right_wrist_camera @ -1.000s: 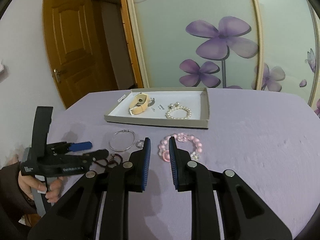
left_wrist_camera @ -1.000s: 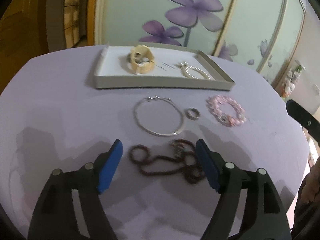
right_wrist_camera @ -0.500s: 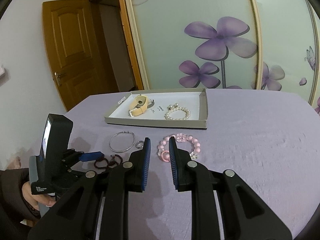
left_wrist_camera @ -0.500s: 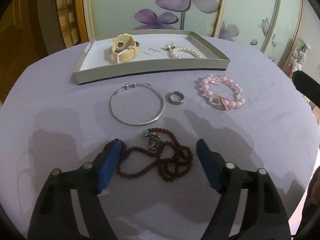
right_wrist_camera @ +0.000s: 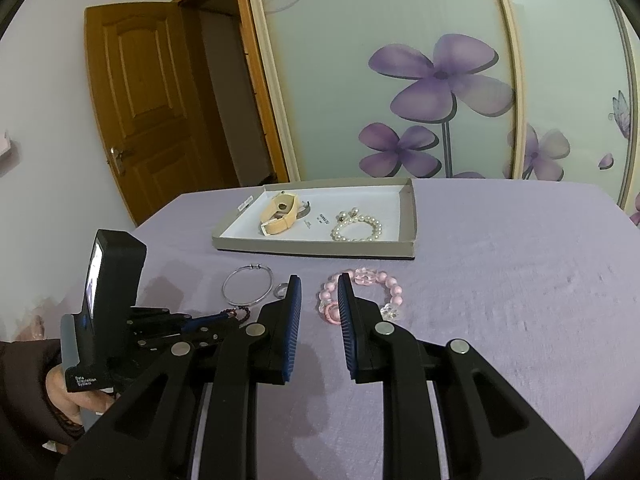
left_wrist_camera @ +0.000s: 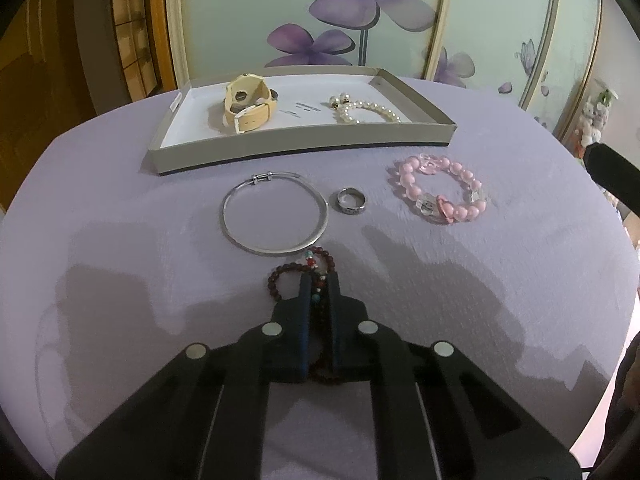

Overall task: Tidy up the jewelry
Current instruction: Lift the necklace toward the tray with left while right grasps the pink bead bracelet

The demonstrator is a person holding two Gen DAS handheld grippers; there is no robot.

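Jewelry lies spread on a table covered with a purple cloth. The left gripper has its two blue-padded fingers pressed together on a dark red bead necklace, and loops of the beads come out in front of the fingertips and rest on the cloth. Just beyond these loops lies a silver bangle, and the beads almost touch its near edge. A small silver ring lies just beside the bangle on its right, and a pink bead bracelet lies further right, apart from the ring. Behind them stands a shallow grey tray with a white inside. In the tray there is a cream-coloured watch on the left part and a pearl bracelet on the right part, well apart from each other. The right gripper is above the cloth with a clear gap between its fingers, and it holds nothing. In the right wrist view its fingertips are seen in front of the pink bead bracelet, with the ring half hidden behind the left finger. Behind the table there is a wooden door and panels with purple flowers.
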